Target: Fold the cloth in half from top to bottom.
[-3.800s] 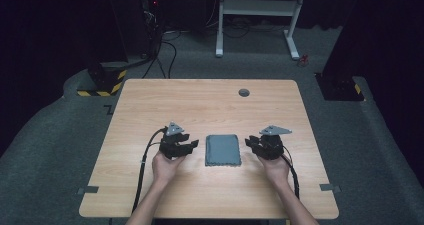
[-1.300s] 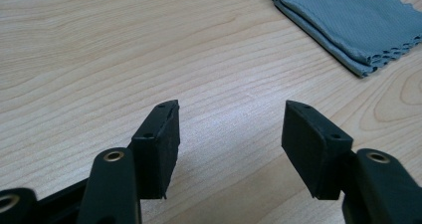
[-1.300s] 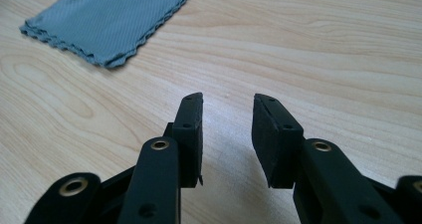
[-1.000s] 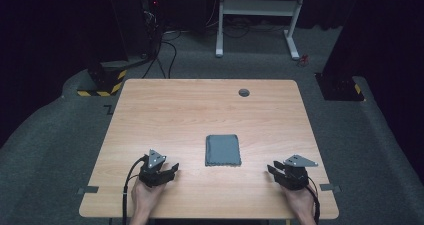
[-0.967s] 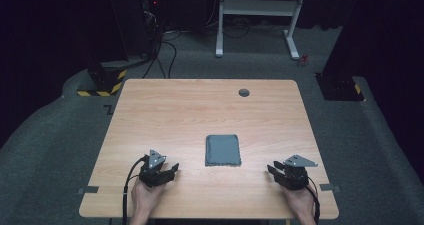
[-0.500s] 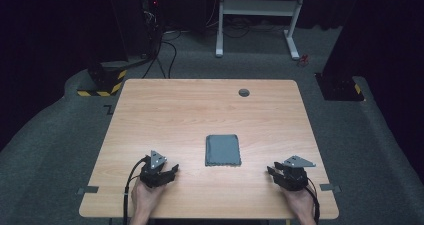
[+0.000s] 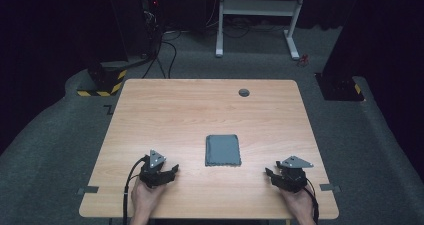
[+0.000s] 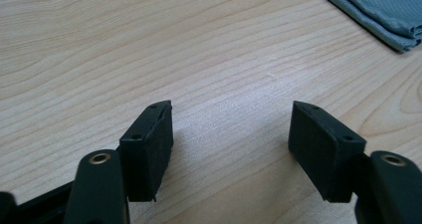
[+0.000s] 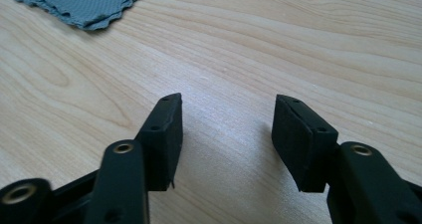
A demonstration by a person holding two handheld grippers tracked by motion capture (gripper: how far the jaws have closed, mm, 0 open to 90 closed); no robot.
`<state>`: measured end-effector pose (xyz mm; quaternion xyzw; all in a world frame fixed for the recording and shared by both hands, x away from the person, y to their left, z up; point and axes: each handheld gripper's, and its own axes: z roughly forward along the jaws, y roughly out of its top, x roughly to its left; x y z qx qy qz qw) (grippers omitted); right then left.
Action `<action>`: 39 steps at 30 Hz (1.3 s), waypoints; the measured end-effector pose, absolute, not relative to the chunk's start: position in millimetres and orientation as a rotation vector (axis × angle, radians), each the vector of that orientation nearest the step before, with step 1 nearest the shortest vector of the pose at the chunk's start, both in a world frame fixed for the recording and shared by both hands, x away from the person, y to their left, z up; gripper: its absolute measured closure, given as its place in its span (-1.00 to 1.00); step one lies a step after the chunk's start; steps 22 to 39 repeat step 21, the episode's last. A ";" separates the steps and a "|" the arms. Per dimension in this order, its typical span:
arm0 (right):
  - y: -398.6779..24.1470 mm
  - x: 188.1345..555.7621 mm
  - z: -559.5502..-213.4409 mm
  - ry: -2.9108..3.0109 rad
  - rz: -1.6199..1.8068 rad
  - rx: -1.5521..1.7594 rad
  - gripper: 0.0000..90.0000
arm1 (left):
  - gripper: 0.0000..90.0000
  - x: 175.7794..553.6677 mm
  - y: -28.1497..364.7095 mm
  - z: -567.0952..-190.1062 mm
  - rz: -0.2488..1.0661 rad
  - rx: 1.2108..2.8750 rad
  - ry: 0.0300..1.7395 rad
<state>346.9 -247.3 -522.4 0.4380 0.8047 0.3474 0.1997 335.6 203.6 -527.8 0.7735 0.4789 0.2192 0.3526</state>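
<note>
Wooden desk (image 7: 175, 115), dark room. The folded grey cloth (image 7: 223, 150) lies centre frame, long axis vertical, midway between my left gripper (image 7: 172, 171) and right gripper (image 7: 270, 173); both have just been opening, jaws apart, empty.

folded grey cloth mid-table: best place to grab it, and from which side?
Take the folded grey cloth at a near corner, coming in low from the person's side. It lies flat on the table, so only its stacked edges give the jaws something to pinch. The left tool and right tool sit open, empty, jaws just widened, flanking it.
</note>
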 end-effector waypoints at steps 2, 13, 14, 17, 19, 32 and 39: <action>-247.5 347.2 -522.5 2.248 0.971 1.227 -0.01 | -0.28 335.7 203.6 -527.9 0.564 1.999 1.239; -247.5 347.2 -522.5 2.243 0.968 1.235 -0.02 | -0.32 335.5 203.4 -527.7 0.562 2.008 1.233; -247.5 347.2 -522.6 2.243 0.968 1.235 -0.02 | -0.32 335.4 203.4 -527.6 0.562 2.009 1.233; -247.5 347.2 -522.6 2.243 0.968 1.235 -0.02 | -0.32 335.4 203.3 -527.7 0.562 2.008 1.233; -247.5 347.2 -522.6 2.243 0.968 1.235 -0.02 | -0.32 335.4 203.3 -527.6 0.562 2.009 1.234; -247.5 347.2 -522.6 2.243 0.968 1.235 -0.02 | -0.33 335.4 203.3 -527.6 0.562 2.008 1.234; -247.5 347.2 -522.6 2.243 0.968 1.235 -0.02 | -0.33 335.4 203.3 -527.6 0.562 2.008 1.234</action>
